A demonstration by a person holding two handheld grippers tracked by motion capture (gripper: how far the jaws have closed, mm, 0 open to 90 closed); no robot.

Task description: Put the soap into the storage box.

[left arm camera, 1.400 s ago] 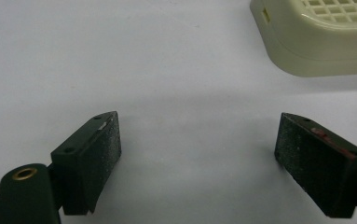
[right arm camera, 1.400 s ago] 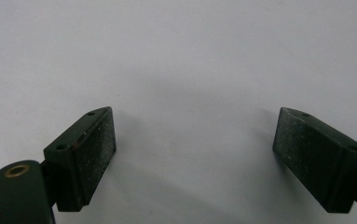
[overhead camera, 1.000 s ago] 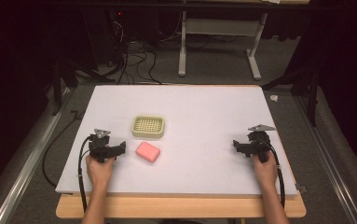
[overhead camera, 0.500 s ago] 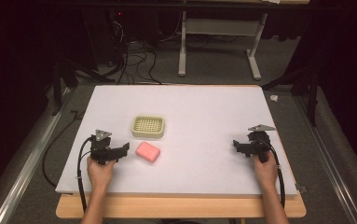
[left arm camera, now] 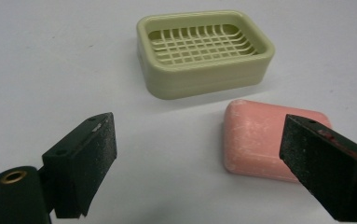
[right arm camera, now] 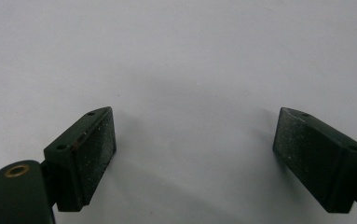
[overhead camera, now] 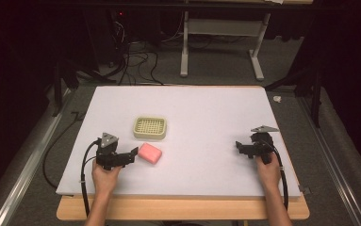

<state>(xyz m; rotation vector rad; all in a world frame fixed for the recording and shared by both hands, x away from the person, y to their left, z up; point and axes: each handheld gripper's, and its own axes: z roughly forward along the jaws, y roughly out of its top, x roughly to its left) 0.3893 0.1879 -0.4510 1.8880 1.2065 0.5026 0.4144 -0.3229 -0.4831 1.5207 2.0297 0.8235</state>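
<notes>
Two black claws rest low over the white bench (overhead camera: 206, 113), each with jaws spread wide and holding nothing. Just ahead of the left claw (overhead camera: 132, 156), toward its right jaw, lies the pink rounded bar of soap (left arm camera: 269, 137), flat on the bench and untouched. Beyond the soap, a little apart from it, sits the pale green plastic soap dish with a slatted grid (left arm camera: 204, 51). Well apart from both, the right claw (overhead camera: 239, 147) faces bare white surface.

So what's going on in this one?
A person holds a gripper in each hand at a white table. The left gripper, jaws open, sits just beside a pink soap bar without gripping it. A green soap dish stands empty just beyond the bar. The right gripper rests open far off.
</notes>
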